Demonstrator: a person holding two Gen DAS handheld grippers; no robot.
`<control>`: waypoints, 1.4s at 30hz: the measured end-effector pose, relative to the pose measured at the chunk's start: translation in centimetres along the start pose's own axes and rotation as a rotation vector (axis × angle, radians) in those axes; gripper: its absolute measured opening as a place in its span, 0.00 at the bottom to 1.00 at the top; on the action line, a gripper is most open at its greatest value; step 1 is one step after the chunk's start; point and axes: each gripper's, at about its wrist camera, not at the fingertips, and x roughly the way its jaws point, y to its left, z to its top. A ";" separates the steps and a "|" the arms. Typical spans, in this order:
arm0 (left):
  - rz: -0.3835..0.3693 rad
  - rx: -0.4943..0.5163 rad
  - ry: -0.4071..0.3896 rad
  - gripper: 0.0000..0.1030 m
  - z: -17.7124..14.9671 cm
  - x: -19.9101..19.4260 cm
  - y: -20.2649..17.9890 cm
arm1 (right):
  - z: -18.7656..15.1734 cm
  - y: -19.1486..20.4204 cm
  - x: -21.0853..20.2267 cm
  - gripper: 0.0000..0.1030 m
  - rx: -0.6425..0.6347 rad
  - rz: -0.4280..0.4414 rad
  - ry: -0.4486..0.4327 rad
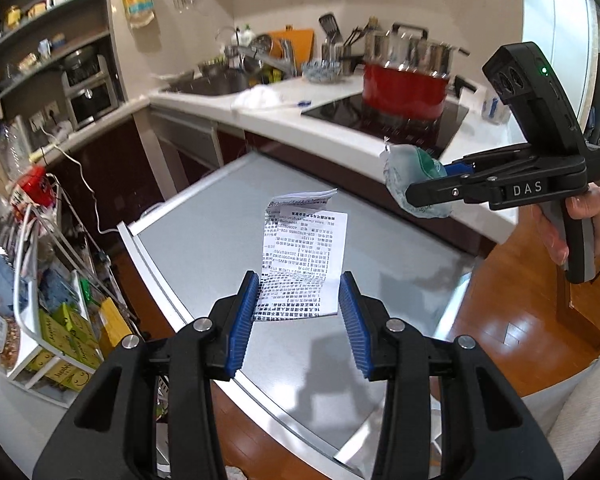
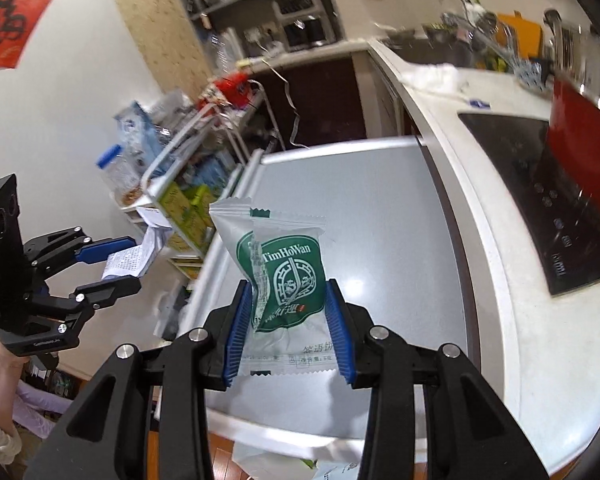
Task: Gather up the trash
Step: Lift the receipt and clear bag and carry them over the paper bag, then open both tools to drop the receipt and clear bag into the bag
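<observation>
Pinched between the blue pads of the left claw point(image 1: 298, 312), a crumpled printed receipt point(image 1: 304, 252) hangs above a grey pull-out surface point(image 1: 204, 240) beneath the white counter point(image 1: 340, 136). Alongside it, the right claw point(image 2: 286, 328) grips a green-and-white snack wrapper point(image 2: 288, 272) by its sides over the same surface. Behind them, a red pot point(image 1: 404, 88) sits on the black cooktop point(image 1: 380, 120), with a sink point(image 1: 208, 84) further along.

"TimHoWan" on the green snack wrapper point(image 2: 288, 276); "DAS" on the right hand-held gripper point(image 1: 432, 188)
</observation>
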 end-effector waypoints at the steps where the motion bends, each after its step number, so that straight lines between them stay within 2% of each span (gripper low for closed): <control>1: 0.000 -0.001 -0.010 0.41 0.0 -0.7 -0.5 | -0.3 0.6 -0.8 0.36 -0.012 0.019 -0.003; 4: -0.013 -0.011 -0.036 0.41 -1.0 -3.2 -2.0 | -1.6 1.9 -2.5 0.36 -0.030 0.067 0.009; 8: -0.026 -0.021 -0.021 0.41 -3.5 -5.7 -4.7 | -5.0 4.2 -3.6 0.36 -0.075 0.130 0.084; 13: -0.073 -0.069 0.051 0.41 -7.3 -7.2 -7.9 | -10.7 6.3 -3.4 0.36 -0.117 0.175 0.235; 16: -0.099 -0.076 0.125 0.41 -10.0 -6.7 -10.0 | -13.7 6.7 -2.5 0.36 -0.145 0.167 0.326; 19: -0.128 -0.102 0.203 0.41 -12.8 -5.4 -11.5 | -17.1 6.7 -0.2 0.36 -0.189 0.139 0.420; 22: -0.139 -0.136 0.277 0.41 -15.8 -2.8 -12.4 | -19.3 6.0 2.8 0.36 -0.174 0.129 0.491; 27: -0.115 -0.203 0.384 0.41 -20.9 3.3 -12.4 | -22.6 4.8 8.9 0.36 -0.153 0.091 0.592; 30: -0.105 -0.287 0.442 0.41 -23.5 7.4 -11.5 | -24.0 4.4 11.7 0.36 -0.159 0.057 0.648; 37: -0.074 -0.346 0.542 0.41 -26.5 13.4 -10.5 | -26.0 3.9 14.6 0.36 -0.166 0.016 0.712; 40: -0.065 -0.347 0.570 0.42 -27.2 14.6 -10.7 | -26.6 3.3 15.4 0.36 -0.170 -0.010 0.732; 42: -0.061 -0.332 0.581 0.46 -27.3 15.0 -10.9 | -26.8 2.7 15.9 0.39 -0.158 -0.020 0.734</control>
